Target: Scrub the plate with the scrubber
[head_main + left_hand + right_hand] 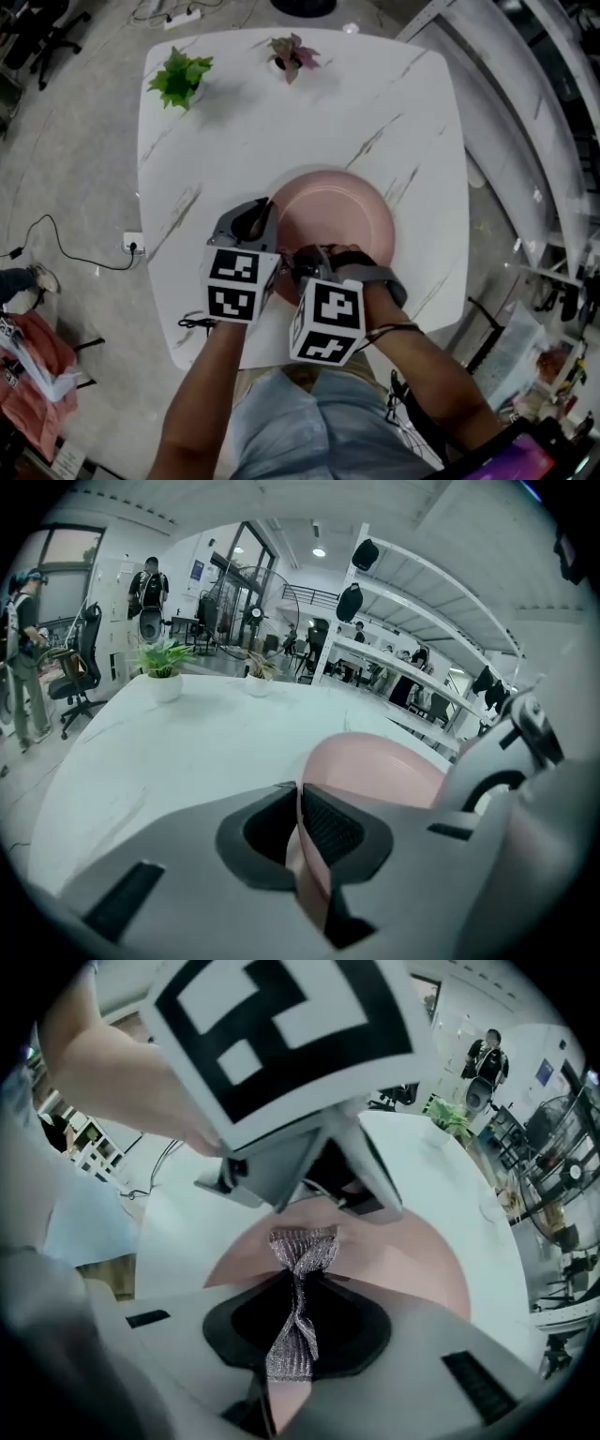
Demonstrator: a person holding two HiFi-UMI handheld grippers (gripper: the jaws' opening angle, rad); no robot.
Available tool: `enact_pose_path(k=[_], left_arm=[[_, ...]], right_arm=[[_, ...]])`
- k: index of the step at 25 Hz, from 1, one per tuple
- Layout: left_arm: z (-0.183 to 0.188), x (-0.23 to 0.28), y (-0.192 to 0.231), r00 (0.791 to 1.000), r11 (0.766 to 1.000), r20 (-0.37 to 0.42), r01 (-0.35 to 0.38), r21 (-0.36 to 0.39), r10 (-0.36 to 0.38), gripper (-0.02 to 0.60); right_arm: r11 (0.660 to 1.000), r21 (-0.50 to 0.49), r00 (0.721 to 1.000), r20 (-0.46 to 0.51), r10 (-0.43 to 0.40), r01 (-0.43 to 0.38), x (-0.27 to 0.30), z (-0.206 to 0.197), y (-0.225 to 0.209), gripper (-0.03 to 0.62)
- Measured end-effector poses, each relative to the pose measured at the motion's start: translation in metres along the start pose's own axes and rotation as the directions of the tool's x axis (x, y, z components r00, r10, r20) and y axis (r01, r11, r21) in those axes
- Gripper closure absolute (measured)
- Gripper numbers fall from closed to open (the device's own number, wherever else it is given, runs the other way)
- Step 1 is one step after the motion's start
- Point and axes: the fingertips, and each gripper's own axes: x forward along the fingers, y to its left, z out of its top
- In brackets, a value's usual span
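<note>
A pink plate [342, 211] lies on the white marble table [234, 131], near its front edge. My left gripper [265, 217] is shut on the plate's left rim [302, 841], which stands pinched between the two pads. My right gripper [302, 267] sits at the plate's near edge, shut on a silvery mesh scrubber [295, 1312]. The scrubber's free end [302, 1246] fans out over the pink plate [412, 1265], just below the left gripper's body [309, 1162]. In the head view the marker cubes hide both pairs of fingertips.
Two small potted plants stand at the table's far edge, a green one [180, 78] at left and a reddish one [292, 54] further right. A wall socket with a cable [132, 244] lies on the floor at left. Shelving [534, 112] runs along the right.
</note>
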Motion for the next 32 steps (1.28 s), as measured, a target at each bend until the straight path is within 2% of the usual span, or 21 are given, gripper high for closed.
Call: enact_pose_path(k=[6, 11, 15, 19, 24, 32], left_arm=[[-0.001, -0.001, -0.001, 1.0, 1.0, -0.016, 0.009, 0.002, -0.009, 0.563], [-0.001, 0.0, 0.0, 1.0, 1.0, -0.022, 0.013, 0.02, -0.012, 0.563], [-0.002, -0.001, -0.002, 0.999, 0.999, -0.035, 0.018, 0.03, -0.017, 0.563], [-0.002, -0.001, -0.002, 1.0, 0.999, -0.025, 0.009, 0.042, -0.007, 0.563], [-0.003, -0.003, -0.005, 0.999, 0.999, -0.032, 0.005, 0.041, -0.004, 0.563], [-0.005, -0.004, -0.006, 0.999, 0.999, -0.033, -0.009, 0.049, 0.011, 0.561]], right_arm=[[0.998, 0.008, 0.998, -0.004, 0.063, -0.063, -0.006, -0.013, 0.027, 0.525], [0.993, 0.048, 0.993, -0.056, 0.106, -0.103, -0.012, -0.038, 0.036, 0.525], [0.99, 0.095, 0.987, -0.112, 0.113, -0.103, -0.017, -0.062, 0.032, 0.525], [0.989, 0.13, 0.981, -0.17, 0.09, -0.068, -0.02, -0.08, 0.02, 0.525], [0.981, 0.194, 0.975, -0.223, 0.017, 0.027, -0.025, -0.101, -0.01, 0.523], [0.96, 0.25, 0.967, -0.249, -0.06, 0.124, -0.028, -0.114, -0.054, 0.522]])
